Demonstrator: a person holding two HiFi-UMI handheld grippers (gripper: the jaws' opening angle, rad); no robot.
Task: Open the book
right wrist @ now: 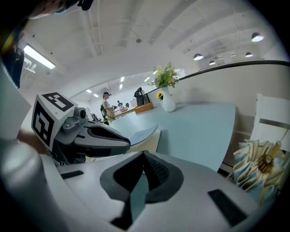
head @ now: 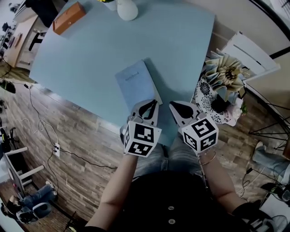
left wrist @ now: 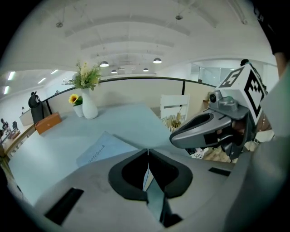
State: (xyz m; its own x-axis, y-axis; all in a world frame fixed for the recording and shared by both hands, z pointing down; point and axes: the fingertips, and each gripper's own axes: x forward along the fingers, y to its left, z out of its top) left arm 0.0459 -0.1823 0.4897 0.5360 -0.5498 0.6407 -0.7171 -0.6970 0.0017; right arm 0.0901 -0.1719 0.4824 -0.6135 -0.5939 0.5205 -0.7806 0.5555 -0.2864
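Note:
A thin blue notebook (head: 133, 81) lies on the pale blue table (head: 90, 54), close to its near edge. My left gripper (head: 153, 104) is shut on the near edge of the front cover (left wrist: 102, 152), and that edge runs up into the closed jaws (left wrist: 147, 150). In the right gripper view the cover (right wrist: 141, 133) stands lifted off a cream page (right wrist: 152, 144). My right gripper (head: 172, 104) hovers just right of the book, shut with nothing between its fingers (right wrist: 144, 154).
A white vase (head: 127, 9) with flowers and a wooden box (head: 68, 17) stand at the table's far end. Folded-paper flowers (head: 224, 74) and a white chair (head: 249, 52) are off the right edge. Cables lie on the wood floor (head: 59, 136) at left.

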